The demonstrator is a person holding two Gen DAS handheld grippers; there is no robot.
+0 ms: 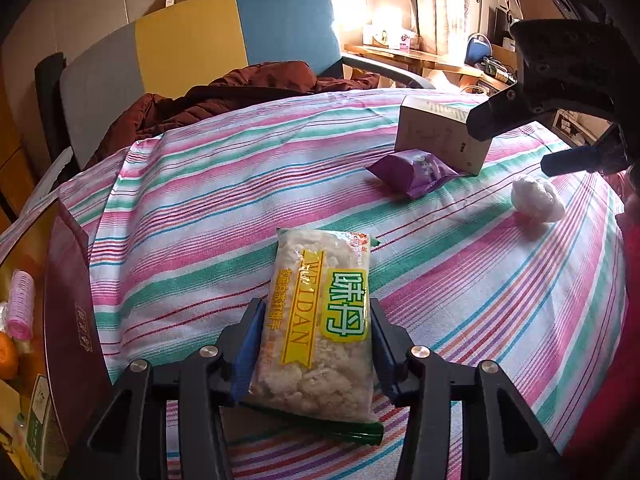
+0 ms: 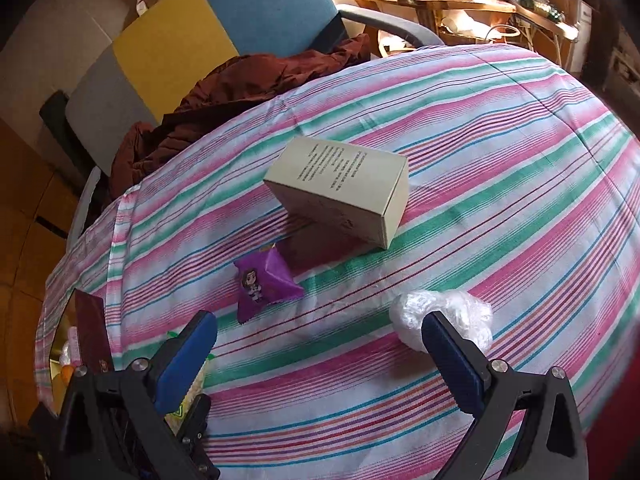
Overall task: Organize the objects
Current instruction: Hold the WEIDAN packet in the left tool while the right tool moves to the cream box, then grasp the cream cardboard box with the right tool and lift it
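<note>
My left gripper (image 1: 318,320) is shut on a clear snack packet (image 1: 320,312) with yellow and green labels, held just above the striped tablecloth (image 1: 200,208). A purple candy packet (image 1: 416,172), a beige box (image 1: 436,136) and a white plastic-wrapped ball (image 1: 538,200) lie further right. My right gripper (image 2: 320,340) is open and empty, hovering over the cloth, with the white ball (image 2: 448,316) by its right finger and the purple packet (image 2: 266,280) ahead left. The beige box (image 2: 340,192) lies beyond. The right gripper also shows in the left wrist view (image 1: 516,140).
A dark red open box (image 1: 64,320) with small items stands at the table's left edge. A chair (image 1: 200,40) with a brown jacket (image 1: 224,92) stands behind the table. A wooden desk (image 2: 460,0) with clutter is at the back right.
</note>
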